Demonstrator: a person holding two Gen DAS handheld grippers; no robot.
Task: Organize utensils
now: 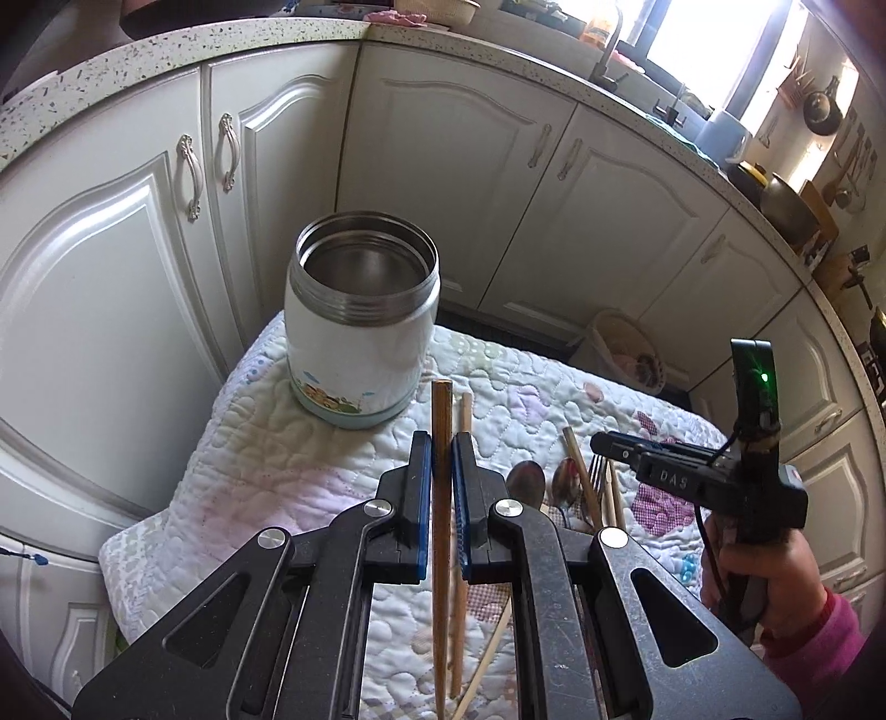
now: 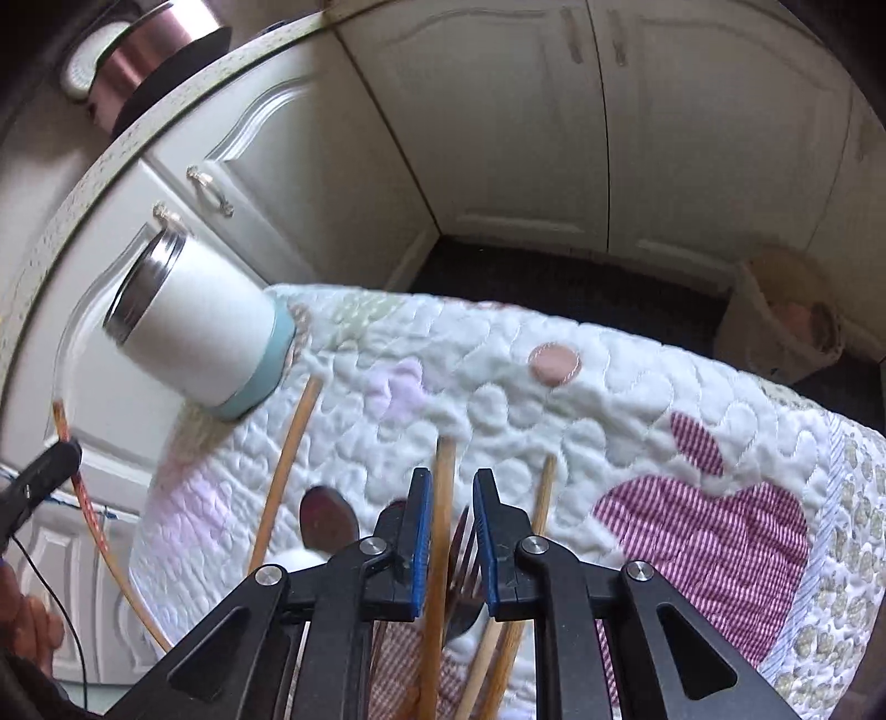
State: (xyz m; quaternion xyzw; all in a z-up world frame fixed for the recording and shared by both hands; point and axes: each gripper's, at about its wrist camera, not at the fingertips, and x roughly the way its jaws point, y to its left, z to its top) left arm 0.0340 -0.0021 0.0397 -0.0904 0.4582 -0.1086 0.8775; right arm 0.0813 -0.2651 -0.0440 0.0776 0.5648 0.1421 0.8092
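Quilted patchwork cover (image 1: 288, 459) spread over the tabletop, ringed by cream cabinet doors (image 1: 454, 183) under a speckled countertop (image 1: 183, 41). Woven basket (image 1: 626, 349) on the dark floor, far right; faucet (image 1: 609, 50) beside a bright window (image 1: 698, 33).

One jar (image 1: 360, 332) on one quilt (image 1: 277, 471). At least four chopsticks (image 1: 464, 410) counted in front of the jar and to its right; exact number hard to fix where they overlap. Two spoons (image 1: 526, 482), side by side, right of the jar and nearer than it. One fork (image 1: 597, 471) just past the spoons, further from the jar. One basket (image 1: 626, 354) on the floor, right of the jar.
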